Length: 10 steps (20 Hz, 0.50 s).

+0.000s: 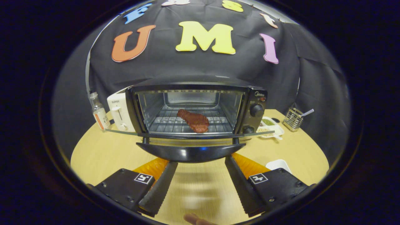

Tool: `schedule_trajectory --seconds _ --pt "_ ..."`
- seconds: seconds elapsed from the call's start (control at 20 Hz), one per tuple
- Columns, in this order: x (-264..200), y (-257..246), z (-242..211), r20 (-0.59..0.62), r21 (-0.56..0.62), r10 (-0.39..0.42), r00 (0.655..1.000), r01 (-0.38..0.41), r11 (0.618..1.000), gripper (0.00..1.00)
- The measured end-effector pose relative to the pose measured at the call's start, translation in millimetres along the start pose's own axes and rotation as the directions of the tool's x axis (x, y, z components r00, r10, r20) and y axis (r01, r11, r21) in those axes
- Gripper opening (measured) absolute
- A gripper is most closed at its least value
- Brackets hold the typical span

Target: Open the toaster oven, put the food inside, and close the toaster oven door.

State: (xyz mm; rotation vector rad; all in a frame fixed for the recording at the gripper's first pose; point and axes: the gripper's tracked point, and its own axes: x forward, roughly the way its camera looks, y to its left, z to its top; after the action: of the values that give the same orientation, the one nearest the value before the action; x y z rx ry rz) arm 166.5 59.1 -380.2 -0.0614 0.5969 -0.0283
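I see dim, even light; glare spots sit on the oven door (190, 153). Fisheye bends the table (100, 153) edge. The table between my parted fingers (157, 187) looks smeared.

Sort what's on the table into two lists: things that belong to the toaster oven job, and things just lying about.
Job:
toaster oven
its open door
food on the rack inside
gripper, fingers open, just short of the door

Lying about:
white toaster
bottle
divided dish
wire holder
white dish
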Motion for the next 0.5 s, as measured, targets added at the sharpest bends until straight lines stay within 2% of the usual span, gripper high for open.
schedule_trajectory --seconds 0.5 --pt "11 -2 76 0.091 -0.014 0.010 0.996 -0.009 1.000 1.00"
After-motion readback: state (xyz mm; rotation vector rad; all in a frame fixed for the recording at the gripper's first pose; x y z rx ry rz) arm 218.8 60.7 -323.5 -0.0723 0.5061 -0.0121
